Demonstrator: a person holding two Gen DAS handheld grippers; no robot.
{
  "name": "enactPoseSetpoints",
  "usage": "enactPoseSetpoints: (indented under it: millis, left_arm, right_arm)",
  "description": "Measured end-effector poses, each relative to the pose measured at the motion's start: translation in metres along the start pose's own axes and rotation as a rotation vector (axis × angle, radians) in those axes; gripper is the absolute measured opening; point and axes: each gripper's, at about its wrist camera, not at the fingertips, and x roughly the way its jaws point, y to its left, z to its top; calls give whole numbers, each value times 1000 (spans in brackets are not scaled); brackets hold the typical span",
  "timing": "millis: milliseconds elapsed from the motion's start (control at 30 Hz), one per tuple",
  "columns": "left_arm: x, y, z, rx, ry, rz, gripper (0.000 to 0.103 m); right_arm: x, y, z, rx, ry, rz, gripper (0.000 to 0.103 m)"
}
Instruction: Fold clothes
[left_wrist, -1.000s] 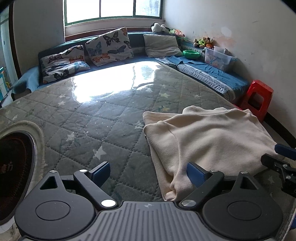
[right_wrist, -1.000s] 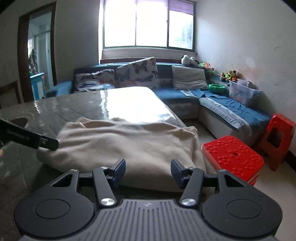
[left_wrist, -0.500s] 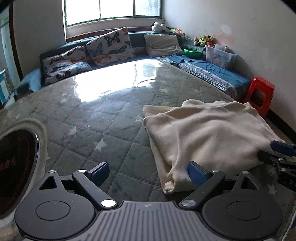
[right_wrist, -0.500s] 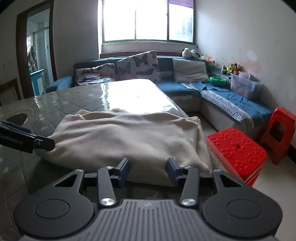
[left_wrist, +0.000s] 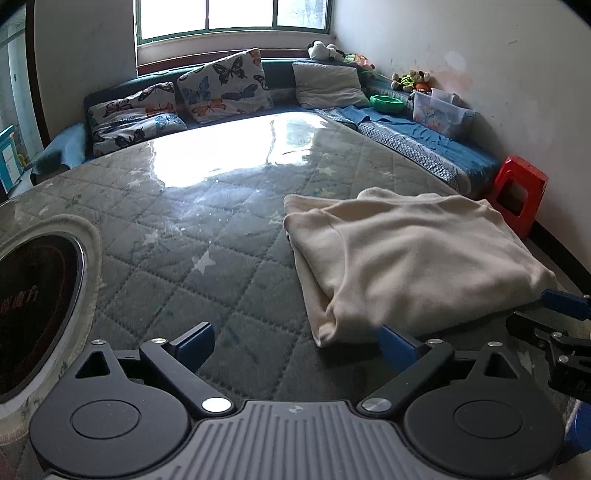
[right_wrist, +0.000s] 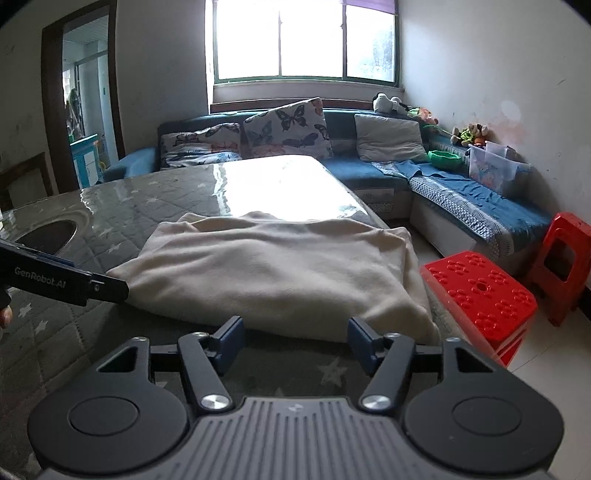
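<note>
The cream garment (left_wrist: 413, 258) is lying already folded into a soft, thick rectangle on the quilted bench (left_wrist: 221, 258), near its right edge, with layered edges showing at the near left corner. The left tool (left_wrist: 295, 341) is hovering wide open just short of that corner, gripping nothing. The right tool (right_wrist: 293, 338) is sitting open and empty at the near edge. Judging by this, another fold is being set up, calling for both tools to close on the near edge.

Right gripper (right_wrist: 293, 341) has reopened wider; both grippers sit nearer the garment (right_wrist: 273, 273).
</note>
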Motion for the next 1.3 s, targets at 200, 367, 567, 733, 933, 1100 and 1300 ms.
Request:
enactPoseSetpoints:
  millis: [200,367,567,733,933,1100,1300]
  left_arm:
    - [-7,-3,-9,9,10,-6,102]
    - [-11,-4,-16,12,21,-9,103]
    - [-16,-4,-25,12,33,-7,103]
    - [-20,-5,-31,23,34,-6,103]
    - [-23,-6,-35,22,35,5,103]
    - [-25,-5,-38,18,40,11,103]
    - [-27,-6,-41,18,46,15,103]
  right_arm:
    - [-8,4,-4,9,3,-8,75]
    - [-11,9,-8,14,16,-4,86]
    - [-15,15,-9,23,19,-1,94]
    - [-17,19,-9,19,23,-13,97]
    - [-20,21,-12,17,25,-25,102]
    - [-21,22,-13,20,26,-27,103]
    - [-23,24,-17,29,28,-27,103]
